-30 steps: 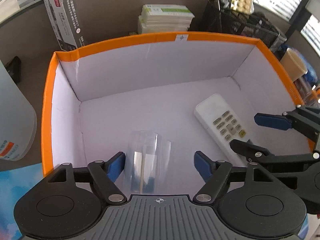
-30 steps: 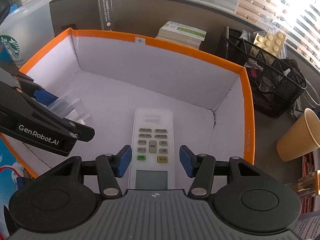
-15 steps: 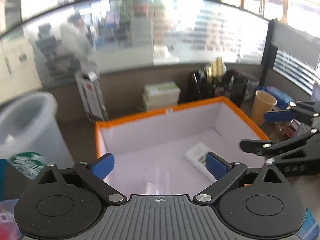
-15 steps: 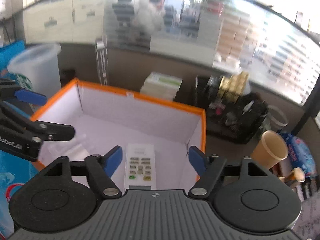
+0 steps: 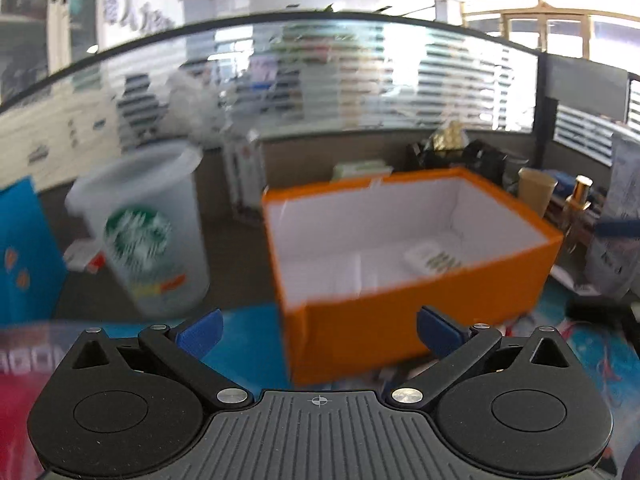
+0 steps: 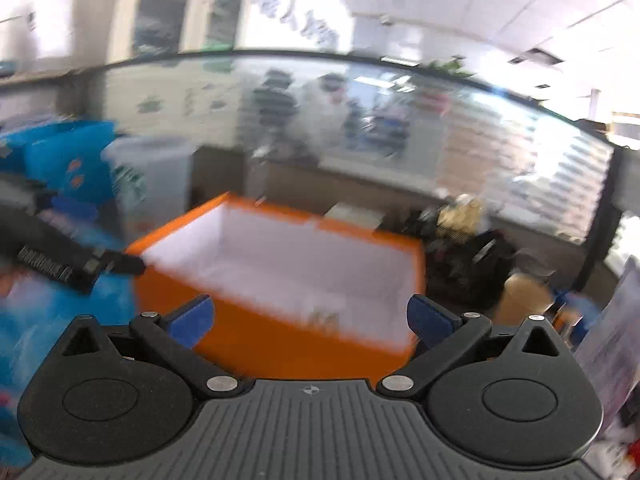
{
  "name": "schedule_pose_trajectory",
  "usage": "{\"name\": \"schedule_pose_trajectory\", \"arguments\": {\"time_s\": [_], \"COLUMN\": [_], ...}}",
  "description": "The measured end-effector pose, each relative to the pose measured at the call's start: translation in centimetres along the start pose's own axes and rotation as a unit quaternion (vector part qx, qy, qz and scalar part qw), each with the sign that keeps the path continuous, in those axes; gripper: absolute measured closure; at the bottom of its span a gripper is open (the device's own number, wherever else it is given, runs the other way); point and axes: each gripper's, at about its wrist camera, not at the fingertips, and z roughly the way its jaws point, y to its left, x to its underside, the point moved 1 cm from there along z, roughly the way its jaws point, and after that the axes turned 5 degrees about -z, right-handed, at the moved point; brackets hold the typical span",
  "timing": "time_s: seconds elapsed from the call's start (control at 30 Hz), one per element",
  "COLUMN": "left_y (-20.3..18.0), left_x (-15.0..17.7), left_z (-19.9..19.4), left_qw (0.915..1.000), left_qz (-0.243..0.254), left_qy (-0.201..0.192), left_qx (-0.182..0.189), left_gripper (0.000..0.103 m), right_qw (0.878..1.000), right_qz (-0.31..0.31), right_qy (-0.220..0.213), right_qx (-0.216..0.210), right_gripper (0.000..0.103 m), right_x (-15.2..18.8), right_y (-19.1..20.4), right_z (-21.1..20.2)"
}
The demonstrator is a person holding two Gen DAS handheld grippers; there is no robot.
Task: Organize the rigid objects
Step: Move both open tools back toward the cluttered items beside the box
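Both grippers, the left gripper point(image 5: 318, 326) and the right gripper point(image 6: 310, 318), have their fingers spread and empty, facing the orange box point(image 5: 420, 320) ahead, where the white remote point(image 5: 434, 259) lies inside, toward the right.

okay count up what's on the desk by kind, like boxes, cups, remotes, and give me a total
Orange boxes: 1, the orange box.
Cups: 2, the Starbucks cup and the paper cup.
Remotes: 1, the white remote lying inside the box.
Total: 4. The frames are blurred; smaller clutter is left out.
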Motion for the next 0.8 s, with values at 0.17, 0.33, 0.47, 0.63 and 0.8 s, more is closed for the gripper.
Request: {"name": "schedule_pose_trajectory", "arguments": {"time_s": [0.17, 0.33, 0.47, 0.63, 0.8], "left_y": [1.4, 2.8, 3.4, 3.6, 4.7], "left_x": [2.6, 4.3, 4.9, 5.4, 6.0], "left_z": [1.1, 2.2, 2.8, 3.7, 4.4], "left_qw": [0.9985, 0.9948, 0.9933, 0.9914, 0.9889], "left_qz": [-0.034, -0.061, -0.070, -0.076, -0.084], "left_qy": [0.043, 0.080, 0.091, 0.106, 0.120], "left_qx": [-0.006, -0.011, -0.015, -0.008, -0.025], "left_gripper": [0.000, 0.000, 0.000, 0.000, 0.000], "right_qw": [0.988, 0.983, 0.977, 0.976, 0.976], "right_qz": [0.039, 0.037, 0.056, 0.067, 0.054], "right_qy": [0.050, 0.087, 0.088, 0.106, 0.096], "right_qx": [-0.140, -0.158, -0.188, -0.180, -0.188], "right_gripper": [0.000, 0.000, 0.000, 0.000, 0.000], "right_x": [3.4, 4.6, 4.4, 3.8, 3.5], "right_y": [2.6, 4.6, 5.1, 5.6, 7.8], "right_z": [1.5, 3.5, 4.3, 6.6, 6.7]}}
